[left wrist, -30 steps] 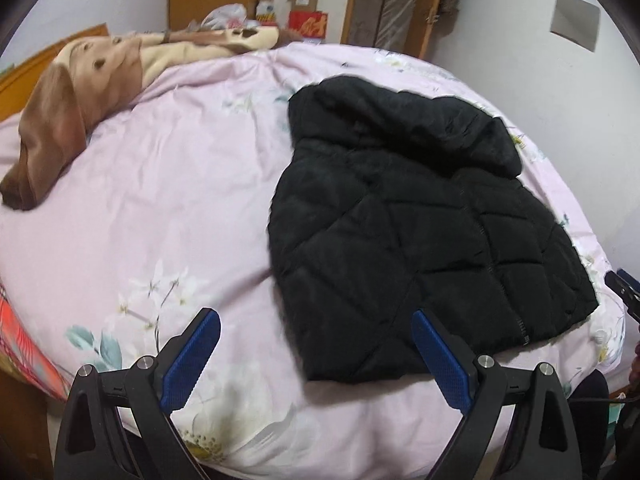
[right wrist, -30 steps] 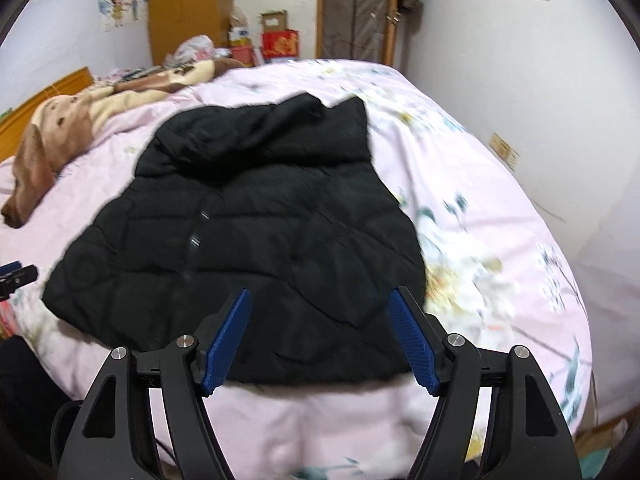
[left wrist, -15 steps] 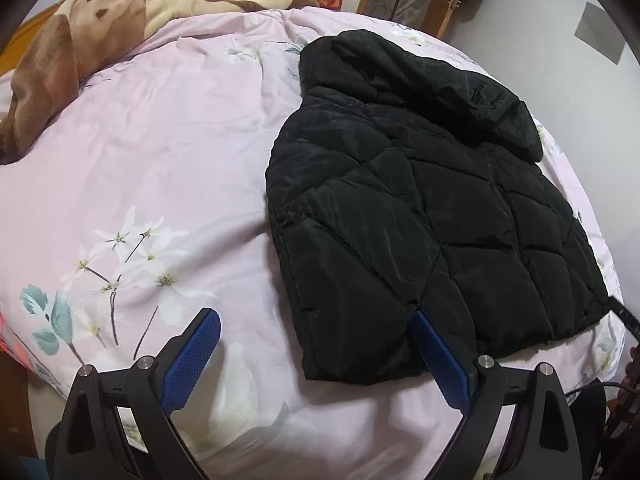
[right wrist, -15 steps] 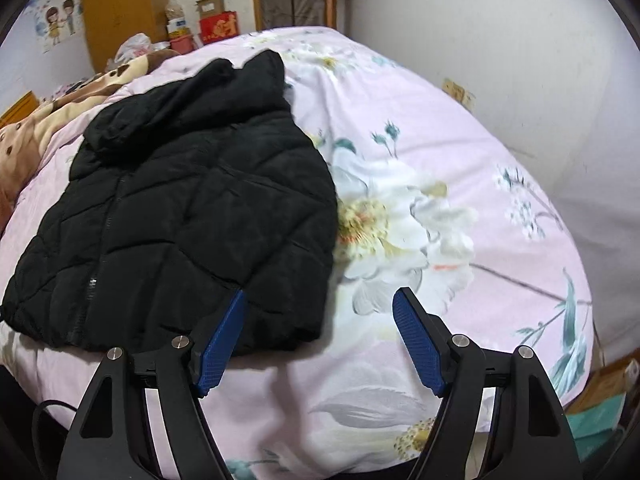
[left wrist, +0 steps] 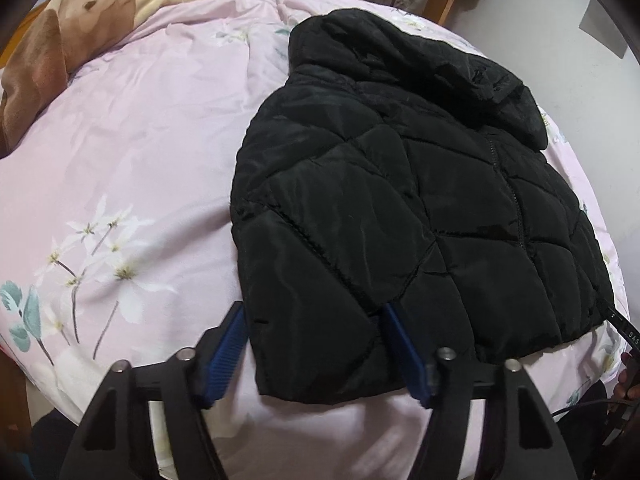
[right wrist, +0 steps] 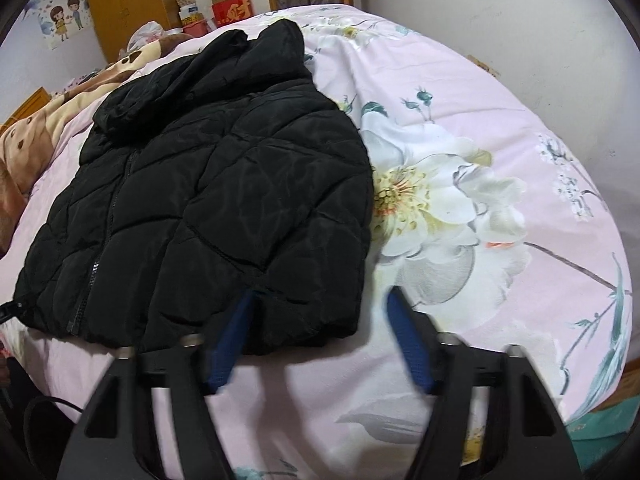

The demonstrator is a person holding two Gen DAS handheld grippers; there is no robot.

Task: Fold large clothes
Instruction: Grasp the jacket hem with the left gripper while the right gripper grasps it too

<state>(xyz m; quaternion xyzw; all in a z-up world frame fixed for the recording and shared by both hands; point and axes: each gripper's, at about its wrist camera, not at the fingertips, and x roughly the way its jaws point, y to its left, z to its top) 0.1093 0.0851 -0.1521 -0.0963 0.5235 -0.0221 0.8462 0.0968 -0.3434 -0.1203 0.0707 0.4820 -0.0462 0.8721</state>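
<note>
A: Where's the jacket [left wrist: 400, 208]?
B: Flat on the bed [left wrist: 140, 140]. The left gripper [left wrist: 318, 354] is closing around its near left corner, the right gripper [right wrist: 322, 336] around the other; neither seems clamped.

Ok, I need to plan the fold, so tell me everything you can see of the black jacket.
The jacket is black, puffy and diamond-quilted, with a slight sheen. It lies flat, front up, zip closed, on the pink floral bedspread, hood away from the grippers. The left gripper and right gripper each straddle a bottom hem corner, jaws closing, with fabric between them.
</note>
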